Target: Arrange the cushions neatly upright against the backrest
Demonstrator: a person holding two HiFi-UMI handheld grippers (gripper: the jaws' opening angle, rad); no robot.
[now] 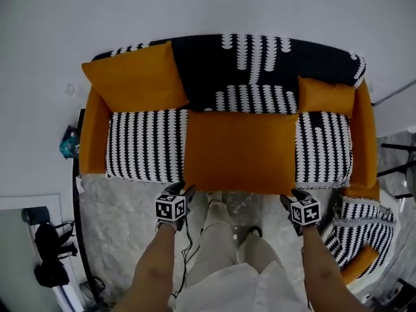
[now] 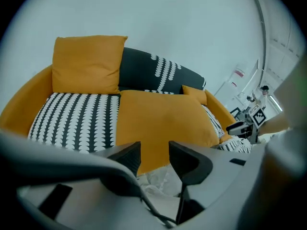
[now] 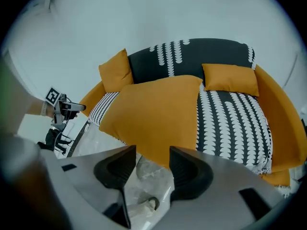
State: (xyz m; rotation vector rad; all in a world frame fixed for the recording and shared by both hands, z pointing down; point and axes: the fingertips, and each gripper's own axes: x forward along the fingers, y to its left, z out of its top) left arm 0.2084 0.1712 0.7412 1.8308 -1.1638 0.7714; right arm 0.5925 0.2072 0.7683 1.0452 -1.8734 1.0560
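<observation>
So: left cushion [image 1: 135, 77], small right cushion [image 1: 326, 97] stand against backrest [image 1: 253, 60]; big middle cushion [image 1: 240, 149] lies flat, yours to raise. Jaws released on left gripper [image 1: 181, 189], right gripper [image 1: 292, 197].

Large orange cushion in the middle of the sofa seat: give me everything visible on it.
The large orange cushion is plain, soft-looking fabric, roughly square. It lies flat on the sofa seat, not upright, back edge at the foot of the backrest, front edge hanging slightly over the seat front. The left gripper and right gripper sit by its front corners, jaws apart, not gripping it.
</observation>
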